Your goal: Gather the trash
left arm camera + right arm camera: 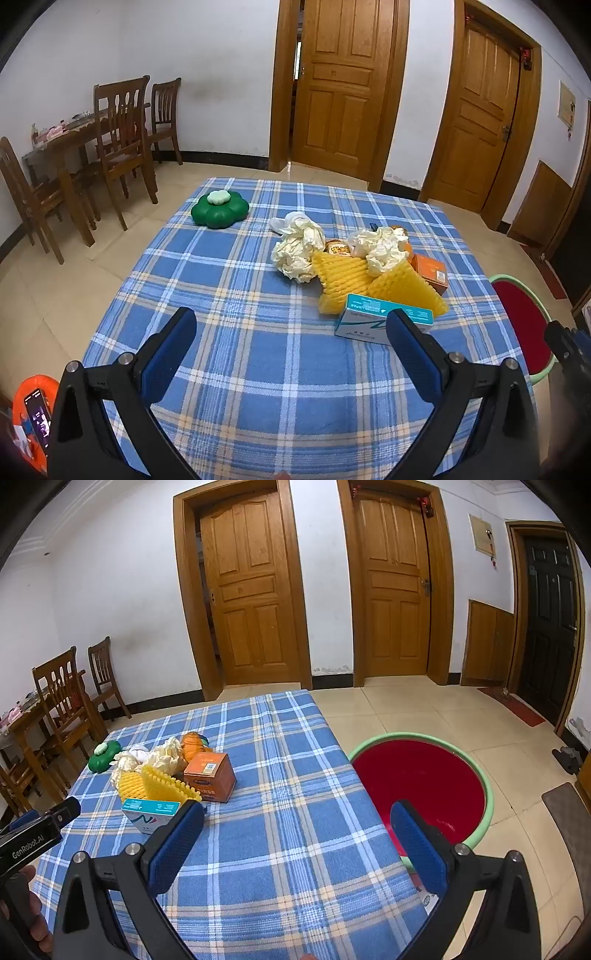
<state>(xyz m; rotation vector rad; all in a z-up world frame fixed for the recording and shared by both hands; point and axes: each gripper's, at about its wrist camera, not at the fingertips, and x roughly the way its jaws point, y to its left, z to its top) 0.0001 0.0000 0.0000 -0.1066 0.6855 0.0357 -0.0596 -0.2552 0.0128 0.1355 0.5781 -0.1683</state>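
A pile of trash lies on the blue plaid tablecloth (pixel 240 302): crumpled cream paper (pixel 295 251), yellow foam netting (pixel 347 284), a teal and white box (pixel 373 317) and an orange box (pixel 432 273). My left gripper (pixel 291 332) hovers open over bare cloth, the teal box just beyond its right fingertip. In the right wrist view the same pile sits left of centre, with the orange box (pixel 210 777), yellow netting (pixel 155 782) and teal box (pixel 149 812). My right gripper (pixel 297 823) is open and empty above the table's right edge. A red basin with a green rim (pixel 476 764) stands on the floor.
A green flower-shaped object (pixel 219 210) rests at the table's far left. Wooden chairs (pixel 125 147) and a dining table stand at the left wall. Wooden doors (pixel 255 590) lie beyond. An orange container with a phone (pixel 35 417) sits low left. The red basin's edge (pixel 517 321) shows right.
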